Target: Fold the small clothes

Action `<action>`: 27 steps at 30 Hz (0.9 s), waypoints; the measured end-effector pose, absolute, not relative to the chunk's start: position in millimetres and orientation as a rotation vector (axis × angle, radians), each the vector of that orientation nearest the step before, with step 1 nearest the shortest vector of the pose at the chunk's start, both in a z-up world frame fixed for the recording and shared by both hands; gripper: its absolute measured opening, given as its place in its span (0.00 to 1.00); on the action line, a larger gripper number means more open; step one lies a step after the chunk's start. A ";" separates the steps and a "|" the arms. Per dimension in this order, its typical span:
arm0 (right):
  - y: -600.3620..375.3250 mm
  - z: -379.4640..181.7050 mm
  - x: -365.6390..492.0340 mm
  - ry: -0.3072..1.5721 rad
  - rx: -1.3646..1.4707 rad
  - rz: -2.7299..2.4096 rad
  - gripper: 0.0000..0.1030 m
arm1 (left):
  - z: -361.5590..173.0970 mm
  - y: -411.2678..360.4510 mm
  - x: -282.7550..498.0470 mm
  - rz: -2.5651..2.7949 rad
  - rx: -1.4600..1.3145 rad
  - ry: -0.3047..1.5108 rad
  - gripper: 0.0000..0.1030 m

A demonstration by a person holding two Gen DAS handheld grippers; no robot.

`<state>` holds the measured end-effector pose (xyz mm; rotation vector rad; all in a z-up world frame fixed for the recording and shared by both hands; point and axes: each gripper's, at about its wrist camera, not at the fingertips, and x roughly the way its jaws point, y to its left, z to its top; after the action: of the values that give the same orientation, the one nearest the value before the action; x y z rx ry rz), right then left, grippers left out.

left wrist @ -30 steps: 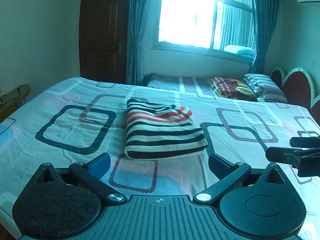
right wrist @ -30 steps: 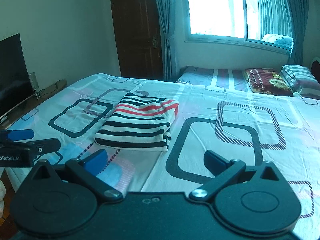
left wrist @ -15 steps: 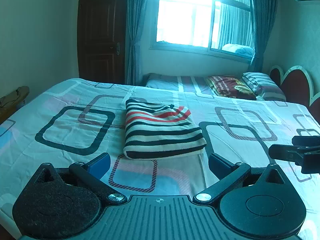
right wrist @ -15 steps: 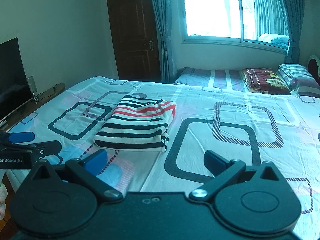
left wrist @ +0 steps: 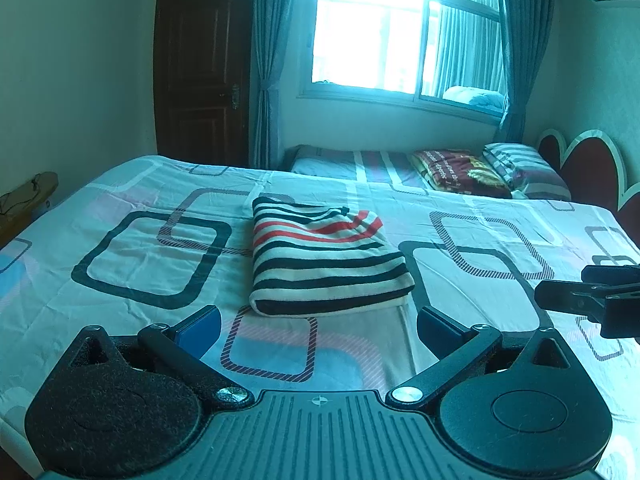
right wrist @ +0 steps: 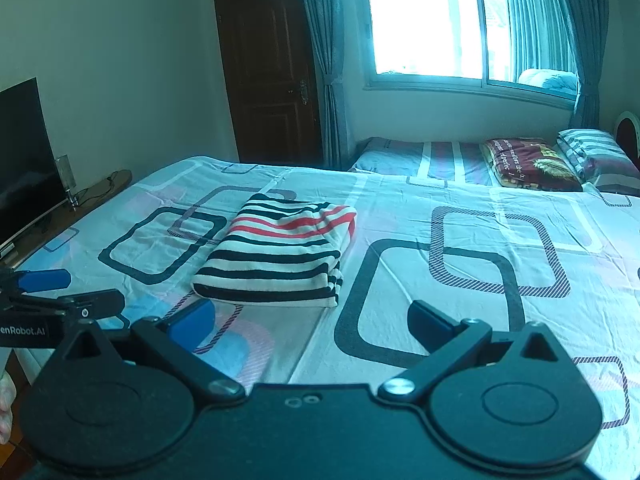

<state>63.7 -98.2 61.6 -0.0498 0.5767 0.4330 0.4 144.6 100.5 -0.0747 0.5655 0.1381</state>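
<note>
While both tongs are hanging spread and empty, the folded black, white and red striped knit garment (left wrist: 320, 260) is lying flat on the bed.
Left gripper (left wrist: 318, 326) is hovering just near of the garment with blue pads wide apart, not touching it; right gripper (right wrist: 310, 326) is sitting near-right of it, jaws equally wide, nothing between them. Garment is resting on the pale blue bedsheet with rounded-square print (left wrist: 132, 256); red patterned pillow (right wrist: 524, 164) is lying far right.

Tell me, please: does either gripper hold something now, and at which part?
Nothing is held. The left gripper and right gripper are open, apart from the folded striped garment.
</note>
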 end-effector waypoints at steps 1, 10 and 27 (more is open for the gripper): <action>-98.3 61.7 63.8 0.577 -0.049 0.434 0.99 | 100.3 144.7 0.3 0.139 -0.076 0.566 1.00; -99.4 61.7 64.2 0.583 -0.055 0.434 0.99 | 98.4 143.3 0.4 0.139 -0.078 0.567 1.00; -102.1 62.8 65.6 0.573 -0.048 0.433 0.99 | 99.1 140.8 3.2 0.140 -0.075 0.563 1.00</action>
<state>65.6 -102.1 62.8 -0.0477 0.5727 0.4334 3.2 140.8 99.1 -0.0746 0.5632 0.1400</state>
